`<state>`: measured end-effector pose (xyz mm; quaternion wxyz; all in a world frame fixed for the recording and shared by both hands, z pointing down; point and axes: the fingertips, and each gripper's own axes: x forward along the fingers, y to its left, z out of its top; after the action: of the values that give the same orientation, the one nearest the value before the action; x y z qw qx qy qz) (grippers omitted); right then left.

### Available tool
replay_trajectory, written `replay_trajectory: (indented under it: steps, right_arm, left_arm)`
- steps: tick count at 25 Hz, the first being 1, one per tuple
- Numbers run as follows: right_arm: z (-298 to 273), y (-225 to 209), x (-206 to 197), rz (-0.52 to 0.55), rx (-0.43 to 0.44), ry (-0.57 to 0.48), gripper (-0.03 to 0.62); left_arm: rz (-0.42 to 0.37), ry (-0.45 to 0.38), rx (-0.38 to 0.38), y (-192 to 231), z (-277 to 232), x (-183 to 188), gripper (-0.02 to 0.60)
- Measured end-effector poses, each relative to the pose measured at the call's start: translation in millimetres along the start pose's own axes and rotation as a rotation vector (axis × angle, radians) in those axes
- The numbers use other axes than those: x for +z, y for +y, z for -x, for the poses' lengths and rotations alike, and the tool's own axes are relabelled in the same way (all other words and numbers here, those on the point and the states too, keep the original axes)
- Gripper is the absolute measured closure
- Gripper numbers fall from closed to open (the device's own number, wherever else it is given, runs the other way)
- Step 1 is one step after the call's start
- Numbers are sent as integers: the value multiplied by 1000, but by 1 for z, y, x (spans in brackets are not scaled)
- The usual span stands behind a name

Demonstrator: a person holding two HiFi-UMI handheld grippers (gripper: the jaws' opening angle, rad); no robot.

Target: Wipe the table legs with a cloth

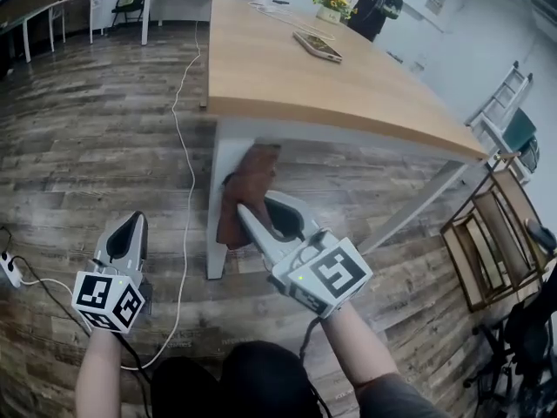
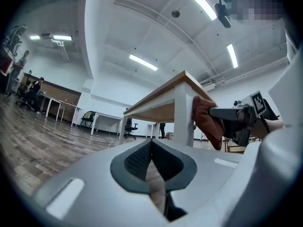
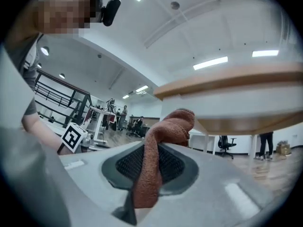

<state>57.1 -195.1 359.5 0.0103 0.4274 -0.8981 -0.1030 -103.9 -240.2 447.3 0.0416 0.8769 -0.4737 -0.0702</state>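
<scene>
A brown cloth (image 1: 247, 192) is pressed against the upper part of the white table leg (image 1: 219, 233) at the near corner of the wooden table (image 1: 348, 81). My right gripper (image 1: 246, 209) is shut on the cloth (image 3: 156, 162), whose folds bunch between its jaws. The left gripper view shows the cloth (image 2: 207, 122) lying on the leg (image 2: 183, 115) with the right gripper behind it. My left gripper (image 1: 135, 220) hangs low to the left of the leg, jaws shut with nothing in them (image 2: 150, 148).
A white cable (image 1: 187, 155) runs along the wood floor left of the leg. A wooden rack (image 1: 487, 242) stands at the right. Flowers (image 1: 332, 5) and a tray (image 1: 318, 46) sit on the tabletop. A person (image 1: 372, 5) stands at the far end.
</scene>
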Motion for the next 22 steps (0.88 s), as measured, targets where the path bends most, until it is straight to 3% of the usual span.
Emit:
replay_trajectory:
  steps: [3,8,15,22]
  right_arm:
    - [-8,8,55,49,21,-131,530]
    - [-28,6,59,84,-6,-57,530]
    - [-16,10,-34,31,-27,64,528]
    - [-8,23,-155,-61,-34,243,528]
  left_arm:
    - [1,-17,-24,-9,4,24,563]
    - [-50,-55,-35,-21,10,58,563]
    - [-52,-55,-5,-8,22,36,563]
    - [-10,13,51,35,31,-31,563]
